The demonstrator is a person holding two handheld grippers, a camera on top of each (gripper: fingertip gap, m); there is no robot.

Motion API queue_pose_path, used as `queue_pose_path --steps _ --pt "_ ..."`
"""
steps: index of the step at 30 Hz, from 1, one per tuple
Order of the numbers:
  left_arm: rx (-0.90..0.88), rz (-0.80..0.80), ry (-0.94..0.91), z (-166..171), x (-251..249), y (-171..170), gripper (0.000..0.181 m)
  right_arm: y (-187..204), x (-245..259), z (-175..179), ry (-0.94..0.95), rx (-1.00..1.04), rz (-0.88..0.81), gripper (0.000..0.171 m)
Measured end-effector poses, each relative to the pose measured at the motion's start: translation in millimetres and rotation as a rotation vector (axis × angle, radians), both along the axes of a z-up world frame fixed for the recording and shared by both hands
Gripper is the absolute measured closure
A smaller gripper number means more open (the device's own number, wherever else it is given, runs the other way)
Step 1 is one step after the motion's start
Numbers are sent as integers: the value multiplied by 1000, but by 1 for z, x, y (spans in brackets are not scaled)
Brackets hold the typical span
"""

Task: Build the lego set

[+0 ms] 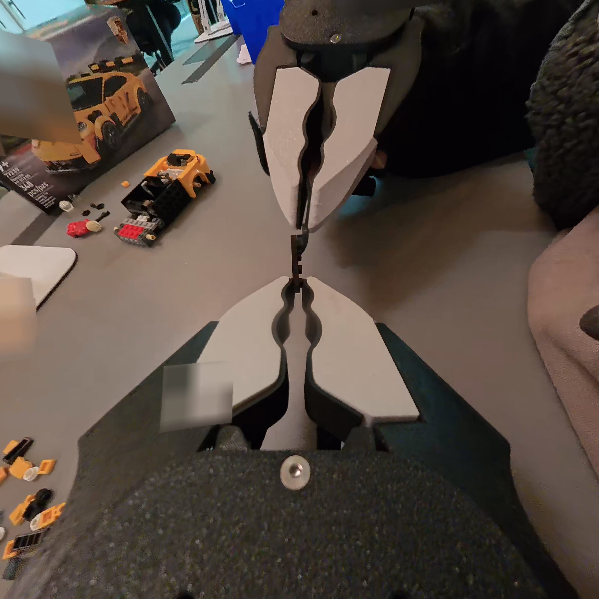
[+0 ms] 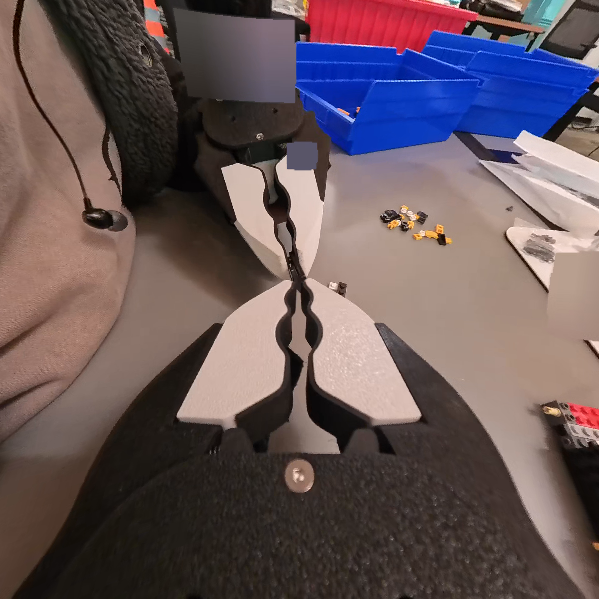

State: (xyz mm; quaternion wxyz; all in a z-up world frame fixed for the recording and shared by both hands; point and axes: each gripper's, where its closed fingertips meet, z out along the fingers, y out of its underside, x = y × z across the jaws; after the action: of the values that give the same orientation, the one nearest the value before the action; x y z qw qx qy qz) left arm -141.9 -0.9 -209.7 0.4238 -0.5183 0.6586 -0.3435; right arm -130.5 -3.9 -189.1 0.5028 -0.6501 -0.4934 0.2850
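My left gripper (image 1: 296,285) is shut on the lower end of a thin black studded plate (image 1: 296,259) and holds it above the table. My right gripper (image 2: 296,287) faces it tip to tip, and in the left wrist view it (image 1: 303,227) comes in from above. It is shut on a second slim black piece (image 1: 304,210) whose end touches the top of the plate. In the right wrist view the black pieces (image 2: 294,270) show only as a sliver between the two pairs of tips. The partly built yellow and black car (image 1: 162,197) lies on the grey table to the left.
The set's box (image 1: 97,113) stands behind the car, with a red piece (image 1: 77,227) and small bits beside it. Loose yellow and black pieces (image 2: 415,223) lie on the table, also near the left gripper (image 1: 29,486). Blue bins (image 2: 389,97), a white tray (image 2: 538,246) and a person's sleeve (image 2: 48,227) are close. Only a small space, under 4 cm, lies between the two pairs of fingers.
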Motion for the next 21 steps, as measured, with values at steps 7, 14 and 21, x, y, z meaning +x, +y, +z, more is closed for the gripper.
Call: queue_pose_path --steps 7,14,21 --pt "3 -4 11 -2 0 0 177 -2 -1 -1 -6 1 10 171" --pt "14 -9 21 -5 0 -1 177 -3 -1 -3 -21 5 12 171" --pt "14 -12 25 -7 0 -1 177 -3 -2 -3 -28 8 15 171"
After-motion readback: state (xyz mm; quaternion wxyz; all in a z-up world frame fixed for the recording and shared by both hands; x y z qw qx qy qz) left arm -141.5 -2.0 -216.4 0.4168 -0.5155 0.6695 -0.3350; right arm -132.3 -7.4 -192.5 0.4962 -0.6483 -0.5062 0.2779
